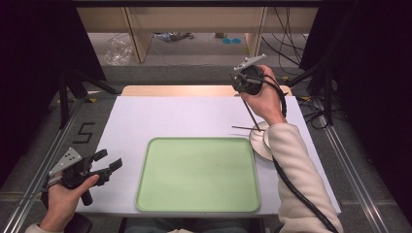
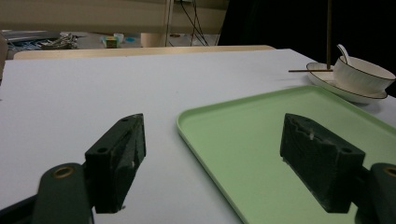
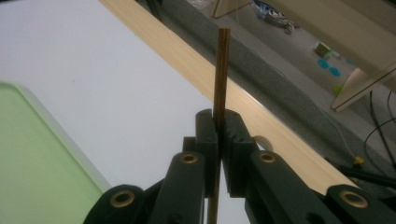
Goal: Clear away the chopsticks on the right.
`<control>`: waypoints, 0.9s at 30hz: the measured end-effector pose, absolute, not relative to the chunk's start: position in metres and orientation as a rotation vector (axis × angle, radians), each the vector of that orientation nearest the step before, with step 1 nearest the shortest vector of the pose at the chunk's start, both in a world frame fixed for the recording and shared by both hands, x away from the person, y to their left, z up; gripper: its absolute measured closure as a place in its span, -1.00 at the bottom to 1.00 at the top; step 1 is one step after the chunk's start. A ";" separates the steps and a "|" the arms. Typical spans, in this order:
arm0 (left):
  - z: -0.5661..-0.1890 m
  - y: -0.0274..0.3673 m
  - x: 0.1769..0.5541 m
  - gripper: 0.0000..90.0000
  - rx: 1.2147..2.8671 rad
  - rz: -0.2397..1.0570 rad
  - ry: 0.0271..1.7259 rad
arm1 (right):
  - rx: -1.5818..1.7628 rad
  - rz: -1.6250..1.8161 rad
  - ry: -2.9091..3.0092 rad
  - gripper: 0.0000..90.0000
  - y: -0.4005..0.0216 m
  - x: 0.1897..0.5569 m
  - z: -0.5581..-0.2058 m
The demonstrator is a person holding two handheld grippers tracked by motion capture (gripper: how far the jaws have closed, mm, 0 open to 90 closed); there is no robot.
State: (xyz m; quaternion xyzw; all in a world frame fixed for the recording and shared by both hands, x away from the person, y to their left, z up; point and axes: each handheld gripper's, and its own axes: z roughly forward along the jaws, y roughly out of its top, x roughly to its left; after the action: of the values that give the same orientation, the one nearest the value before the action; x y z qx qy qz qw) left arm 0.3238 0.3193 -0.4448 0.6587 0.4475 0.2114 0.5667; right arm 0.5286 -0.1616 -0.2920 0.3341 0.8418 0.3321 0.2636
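Observation:
My right gripper (image 1: 245, 90) is raised over the table's far right part, shut on a thin brown chopstick (image 1: 251, 114) that slants down toward a white saucer (image 1: 258, 144). In the right gripper view the chopstick (image 3: 222, 65) stands up between the closed jaws of that gripper (image 3: 218, 116). A second chopstick (image 1: 244, 128) lies level across the saucer's rim. The left gripper view shows a white bowl (image 2: 362, 74) with a spoon (image 2: 343, 50) on the saucer (image 2: 327, 81). My left gripper (image 1: 111, 160) rests at the table's near left, open and empty, with its jaws (image 2: 215, 140) wide apart.
A light green tray (image 1: 197, 174) lies bare at the middle near side of the white table (image 1: 170, 116). A sleeve (image 1: 296, 165) covers part of the saucer. A wooden strip (image 1: 194, 90) runs along the table's far edge, with cables and stands beyond.

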 end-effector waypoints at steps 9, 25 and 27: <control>-0.445 0.319 0.324 -0.50 1.548 0.497 1.053 | 1.182 0.916 2.259 0.95 -0.164 0.524 -0.285; -0.445 0.318 0.324 -0.50 1.546 0.493 1.053 | 1.719 0.736 2.271 0.95 -0.170 0.506 -0.305; -0.445 0.318 0.324 -0.50 1.546 0.492 1.055 | 1.761 0.706 2.280 0.95 -0.170 0.504 -0.313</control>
State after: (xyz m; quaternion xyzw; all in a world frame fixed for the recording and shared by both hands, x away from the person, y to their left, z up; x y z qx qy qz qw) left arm 0.3240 0.3184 -0.4448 0.6579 0.4489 0.2096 0.5672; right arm 0.5043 -0.1703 -0.3127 0.5914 0.7658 0.2370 0.0877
